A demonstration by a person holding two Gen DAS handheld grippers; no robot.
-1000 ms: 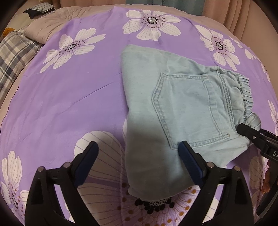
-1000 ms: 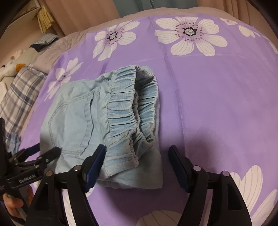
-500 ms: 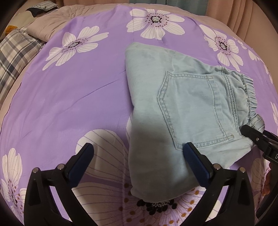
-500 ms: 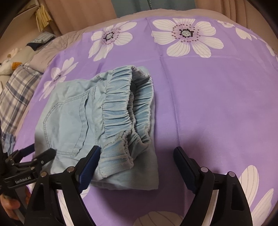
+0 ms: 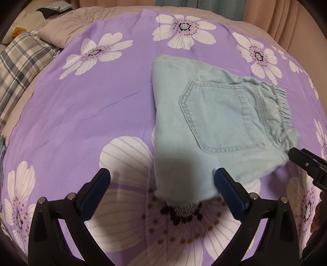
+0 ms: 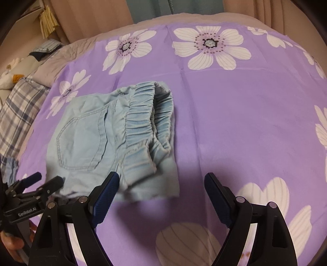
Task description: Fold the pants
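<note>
Light blue denim pants [image 5: 214, 131] lie folded into a compact rectangle on the purple floral bedspread [image 5: 92, 106], back pocket up, elastic waistband at the right. In the right wrist view the pants [image 6: 96, 141] show the gathered waistband toward the middle. My left gripper [image 5: 162, 182] is open and empty, just short of the pants' near edge. My right gripper [image 6: 161, 187] is open and empty, near the pants' near right corner. Each gripper shows at the edge of the other's view: the right one [image 5: 306, 163], the left one [image 6: 40, 182].
A plaid pillow [image 5: 18, 67] and a beige blanket [image 5: 67, 26] lie at the far left of the bed. Curtains [image 6: 173, 10] hang behind the bed. Bedspread stretches to the right of the pants [image 6: 255, 122].
Both grippers have drawn back from the pants toward the near edge of the bed. The pants lie still and stay folded.
</note>
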